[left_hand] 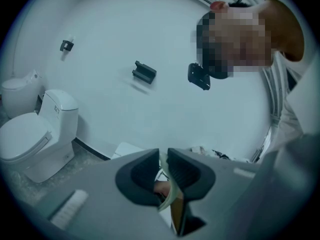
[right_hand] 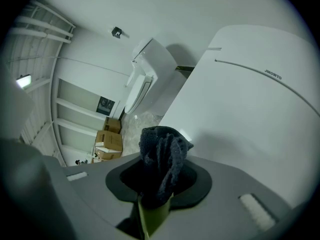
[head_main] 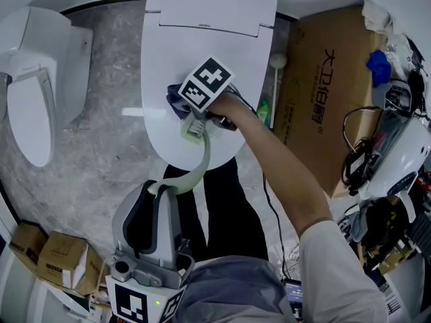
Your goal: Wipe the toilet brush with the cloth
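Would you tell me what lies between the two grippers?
The brush's pale green handle runs from the left gripper up to the right gripper, seen in the head view.

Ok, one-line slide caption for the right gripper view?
Right gripper, jaws shut on a dark cloth over the pale green toilet brush handle, closed toilet lid behind.
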`<state>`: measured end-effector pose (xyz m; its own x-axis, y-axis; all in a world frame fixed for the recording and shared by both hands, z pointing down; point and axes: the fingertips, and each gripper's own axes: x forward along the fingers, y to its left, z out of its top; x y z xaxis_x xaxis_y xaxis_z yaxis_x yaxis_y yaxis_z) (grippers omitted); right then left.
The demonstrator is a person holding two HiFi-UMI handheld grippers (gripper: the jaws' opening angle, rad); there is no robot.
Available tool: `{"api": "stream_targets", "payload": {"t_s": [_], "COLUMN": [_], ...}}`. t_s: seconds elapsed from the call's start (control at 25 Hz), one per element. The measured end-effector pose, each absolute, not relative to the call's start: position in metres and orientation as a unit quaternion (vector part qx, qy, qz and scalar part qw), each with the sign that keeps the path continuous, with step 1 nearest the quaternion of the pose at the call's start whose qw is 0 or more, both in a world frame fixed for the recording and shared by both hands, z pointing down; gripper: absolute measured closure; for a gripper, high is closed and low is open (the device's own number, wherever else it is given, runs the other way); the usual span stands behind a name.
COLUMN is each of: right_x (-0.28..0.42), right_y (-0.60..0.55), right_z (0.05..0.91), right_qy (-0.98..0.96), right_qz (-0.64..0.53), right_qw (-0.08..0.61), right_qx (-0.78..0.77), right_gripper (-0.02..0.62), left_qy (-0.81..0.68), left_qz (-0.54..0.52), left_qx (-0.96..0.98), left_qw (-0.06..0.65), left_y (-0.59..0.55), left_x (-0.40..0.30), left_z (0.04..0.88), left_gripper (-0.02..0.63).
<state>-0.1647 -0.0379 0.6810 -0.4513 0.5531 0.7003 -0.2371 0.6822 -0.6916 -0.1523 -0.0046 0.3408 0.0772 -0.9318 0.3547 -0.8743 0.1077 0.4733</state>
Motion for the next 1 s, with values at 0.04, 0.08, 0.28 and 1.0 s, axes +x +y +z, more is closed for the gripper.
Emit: {"api": "stream_targets", "payload": {"t_s": [0.04, 0.08, 0.28, 1.0], "right_x": [-0.164, -0.164, -0.164, -0.160], "right_y": [-0.039, -0.039, -0.040, -0.049], "right_z": [0.682, 0.683, 0.687, 0.702], "right_qy": [-0.760, -0.760, -0.760, -0.759], "right_qz": [0.384, 0.384, 0.376, 0.384], "right_qw": [0.514, 0.515, 0.522, 0.523], "right_qx": [-0.102, -0.099, -0.092, -0.052], "right_gripper": [0.492, 0.492, 0.492, 0.492], "left_qy": [-0.678, -0.678, -0.679, -0.682], "left_qz": [-0.046, -0.046, -0.046, -0.056], "left_qx": [0.666, 0.666, 0.666, 0.664], "left_qw": [0.307, 0.307, 0.305, 0.301], "left_y": [-0.004, -0.004, -0.003, 0.001], "left_x": [-0.152, -0.153, -0.153, -0.152], "left_z": [0.341, 0.341, 0.341, 0.342], "left_gripper": [0.606, 0.606, 0.606, 0.606]}}
